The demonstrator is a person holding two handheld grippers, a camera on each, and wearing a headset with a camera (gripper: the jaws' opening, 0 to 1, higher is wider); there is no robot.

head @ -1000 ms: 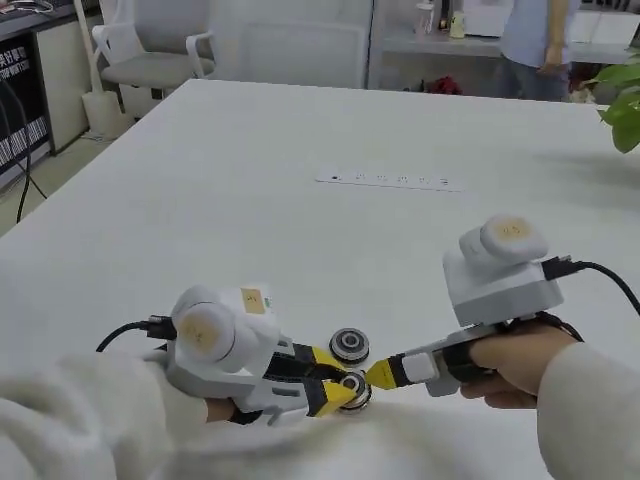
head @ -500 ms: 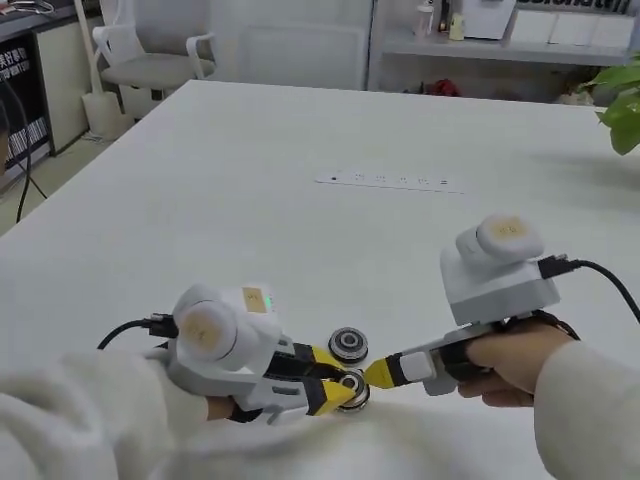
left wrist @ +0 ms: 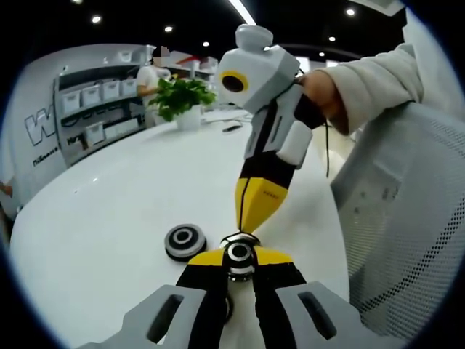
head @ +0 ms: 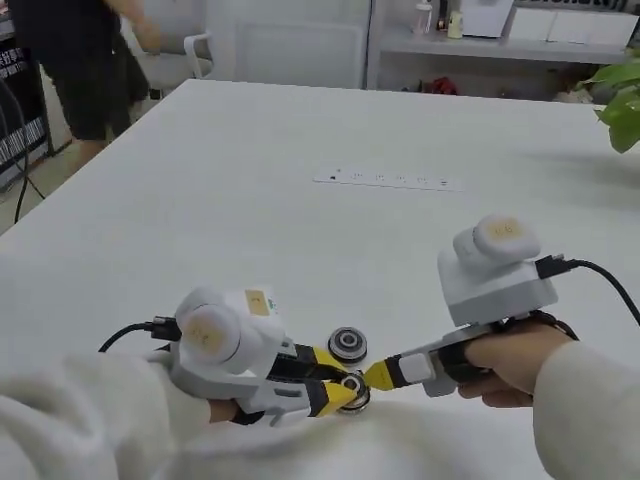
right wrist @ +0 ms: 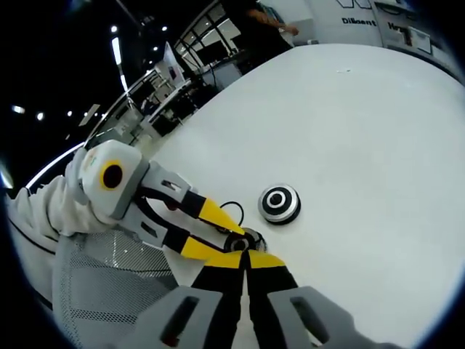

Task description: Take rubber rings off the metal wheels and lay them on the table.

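Item, 2 wheels: wheel 1 [head: 354, 389] clamped in L tongs [head: 345, 386] low over counter [head: 300, 230], R tongs [head: 378, 374] tips pressed together at its rim (ring grip: can't tell); wheel 2 [head: 347, 343] lies beside, ring on; est. both rings left to do.

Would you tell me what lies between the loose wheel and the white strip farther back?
Nothing; in the head view, the tabletop between the loose wheel and the white strip is bare.
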